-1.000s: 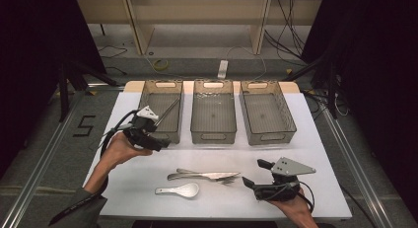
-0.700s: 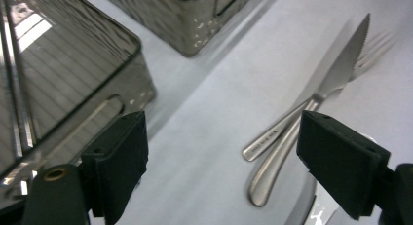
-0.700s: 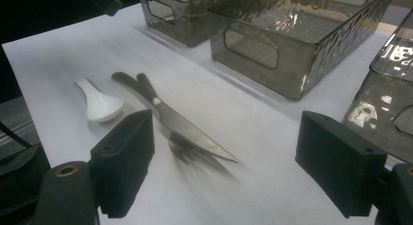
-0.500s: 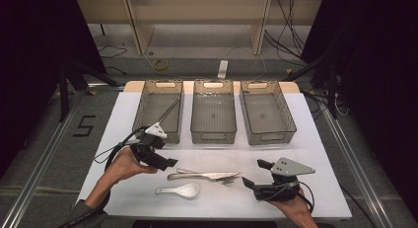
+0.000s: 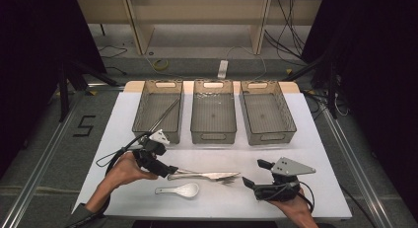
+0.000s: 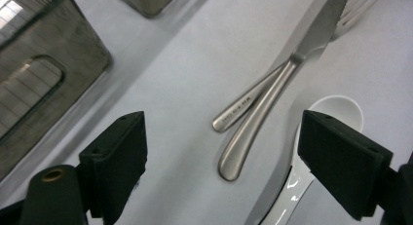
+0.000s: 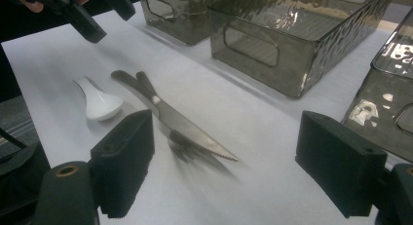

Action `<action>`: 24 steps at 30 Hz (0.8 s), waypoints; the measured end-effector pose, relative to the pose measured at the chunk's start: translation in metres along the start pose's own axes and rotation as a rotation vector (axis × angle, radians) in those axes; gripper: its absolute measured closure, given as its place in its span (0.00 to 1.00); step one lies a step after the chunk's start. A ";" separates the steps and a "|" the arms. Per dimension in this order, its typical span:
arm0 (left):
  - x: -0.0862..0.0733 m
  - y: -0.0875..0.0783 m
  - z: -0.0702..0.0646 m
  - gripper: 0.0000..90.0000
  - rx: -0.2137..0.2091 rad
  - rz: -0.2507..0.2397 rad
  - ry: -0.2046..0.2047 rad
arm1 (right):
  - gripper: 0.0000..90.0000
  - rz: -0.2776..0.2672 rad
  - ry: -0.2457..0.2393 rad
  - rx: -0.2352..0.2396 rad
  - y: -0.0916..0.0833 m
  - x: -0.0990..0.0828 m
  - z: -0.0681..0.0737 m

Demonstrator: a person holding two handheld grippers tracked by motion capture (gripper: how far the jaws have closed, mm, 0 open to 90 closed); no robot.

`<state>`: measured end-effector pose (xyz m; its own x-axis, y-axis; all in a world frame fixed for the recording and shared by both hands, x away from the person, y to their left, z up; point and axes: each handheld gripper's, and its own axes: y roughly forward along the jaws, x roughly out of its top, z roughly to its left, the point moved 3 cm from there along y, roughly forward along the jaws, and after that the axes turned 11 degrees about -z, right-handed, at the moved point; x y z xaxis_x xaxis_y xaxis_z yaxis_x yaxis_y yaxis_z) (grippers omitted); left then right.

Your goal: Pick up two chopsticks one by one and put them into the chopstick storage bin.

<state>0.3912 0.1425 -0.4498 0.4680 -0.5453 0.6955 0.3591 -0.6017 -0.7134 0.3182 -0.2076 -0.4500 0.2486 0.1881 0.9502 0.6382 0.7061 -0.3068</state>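
Knife (image 6: 272, 96) and fork (image 5: 224, 179) lie crossed at the middle of the white surface (image 5: 315, 139), handles toward the left tongs (image 6: 221, 152), which hang spread wide over them. At 5 o'clock of the handles rests a white spoon (image 5: 180, 190). The right tongs (image 5: 252, 174), also wide open, wait at 3 o'clock. Three bins (image 5: 213, 114) stand at 12 o'clock; the leftmost already holds chopsticks (image 5: 163, 115), so most sorting looks undone.

White table, laid with cutlery and bins

The table (image 5: 315, 154) holds three bins (image 5: 213, 114) (side by side), a knife (image 5: 197, 174) crossing a fork (image 5: 227, 179), and a white spoon (image 5: 180, 190).
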 end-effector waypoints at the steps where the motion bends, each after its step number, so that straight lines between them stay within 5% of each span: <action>1: -0.001 0.001 -0.001 0.20 -0.001 0.012 0.008 | 0.25 -0.002 0.001 0.002 0.000 0.000 -0.001; 24: -0.020 0.015 -0.031 0.18 -0.057 0.163 0.081 | 0.25 -0.010 0.018 -0.013 -0.005 -0.001 -0.004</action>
<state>0.3623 0.1261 -0.4713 0.4490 -0.6822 0.5771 0.2361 -0.5323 -0.8129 0.3180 -0.2141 -0.4499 0.2549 0.1686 0.9521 0.6505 0.6986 -0.2979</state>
